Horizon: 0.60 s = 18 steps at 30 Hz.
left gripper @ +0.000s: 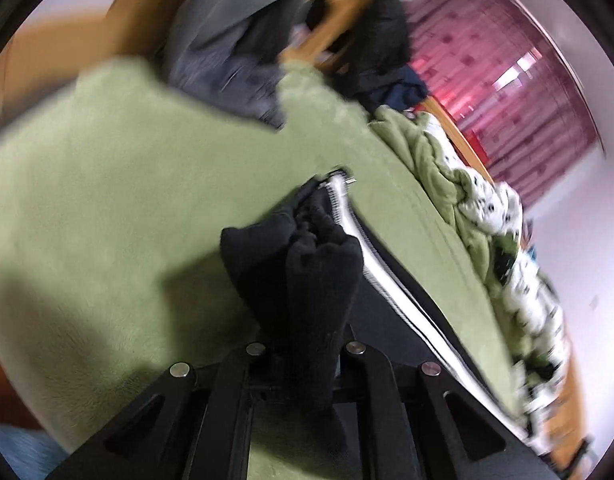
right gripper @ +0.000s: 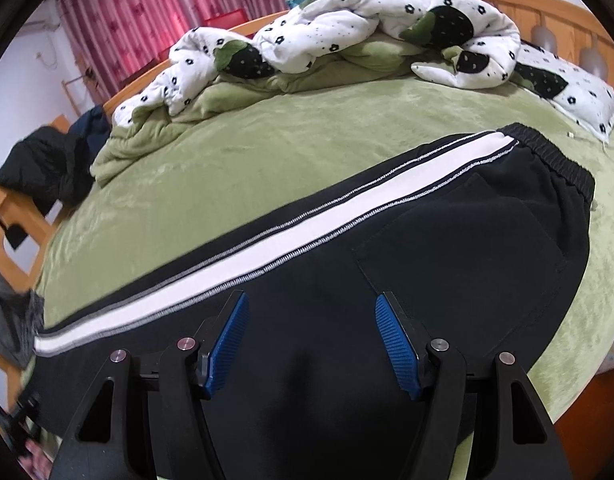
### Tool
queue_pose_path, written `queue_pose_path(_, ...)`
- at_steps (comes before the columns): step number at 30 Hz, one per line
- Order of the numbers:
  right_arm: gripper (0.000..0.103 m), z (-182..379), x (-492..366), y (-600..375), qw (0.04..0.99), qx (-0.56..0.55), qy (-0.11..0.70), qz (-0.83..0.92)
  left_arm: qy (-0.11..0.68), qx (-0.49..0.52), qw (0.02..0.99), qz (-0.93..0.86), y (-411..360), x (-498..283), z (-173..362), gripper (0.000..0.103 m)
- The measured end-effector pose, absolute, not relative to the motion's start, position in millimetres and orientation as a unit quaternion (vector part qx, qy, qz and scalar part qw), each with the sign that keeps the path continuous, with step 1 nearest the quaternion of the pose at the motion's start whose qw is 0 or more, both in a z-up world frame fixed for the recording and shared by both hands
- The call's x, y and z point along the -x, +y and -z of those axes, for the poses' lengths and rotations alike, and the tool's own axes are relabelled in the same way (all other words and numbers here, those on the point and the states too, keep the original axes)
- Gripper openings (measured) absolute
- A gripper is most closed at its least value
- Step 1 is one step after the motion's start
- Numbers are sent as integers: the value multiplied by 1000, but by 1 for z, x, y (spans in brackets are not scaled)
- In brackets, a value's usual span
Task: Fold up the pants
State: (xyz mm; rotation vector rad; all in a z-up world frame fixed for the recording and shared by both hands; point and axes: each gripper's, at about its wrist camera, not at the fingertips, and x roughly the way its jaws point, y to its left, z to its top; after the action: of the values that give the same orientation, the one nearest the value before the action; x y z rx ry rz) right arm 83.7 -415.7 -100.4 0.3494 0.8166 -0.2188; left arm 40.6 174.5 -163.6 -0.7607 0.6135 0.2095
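From the left wrist, the left gripper [left gripper: 307,280] is clamped tight on a bunched wad of black cloth, which I take to be the leg end of the track pants [left gripper: 303,264]; the fabric swallows the fingers, so the pads themselves are hidden. The white side stripe [left gripper: 387,280] runs away from that pinch toward the lower right across the green fleece blanket [left gripper: 127,184], and the picture is smeared, so finer detail is lost. A grey heap of clothes [left gripper: 223,44] sits at the far edge against the wooden bed frame [left gripper: 139,12], with pink curtains [left gripper: 499,68] behind. From the right wrist, the pants [right gripper: 447,248] lie stretched out flat on the blanket [right gripper: 267,152], already doubled leg on leg by the look of it, the elastic waistband [right gripper: 563,156] to the right, a back pocket [right gripper: 459,248] showing, the stripe [right gripper: 291,232] running down to the left. The right gripper [right gripper: 311,344] hovers over the seat area with its blue pads [right gripper: 395,344] spread apart and nothing between them. A rumpled flower-print quilt [right gripper: 347,24] lies beyond. I would judge the lengthwise fold done and the crosswise fold only beginning: the cuff end is gripped but has yet to be carried over to the waistband.
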Motion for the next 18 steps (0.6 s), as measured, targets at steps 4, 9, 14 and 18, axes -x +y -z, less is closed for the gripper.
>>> queue_pose_path(4, 66, 105, -71, -421, 902, -145, 398, 89, 264, 292, 916, -81, 139, -38, 113, 9)
queue_pose_path(9, 66, 111, -54, -431, 911, -93, 392, 86, 222, 134, 965, -30, 39, -45, 38, 9)
queue_pose_path(14, 66, 115, -35, -458, 916, -85, 380, 94, 224, 46, 970, 85, -92, -65, 15, 9)
queue_pose_path(18, 66, 116, -18, -491, 916, -119, 366, 116, 264, -14, 953, 150, -195, -79, 52, 9)
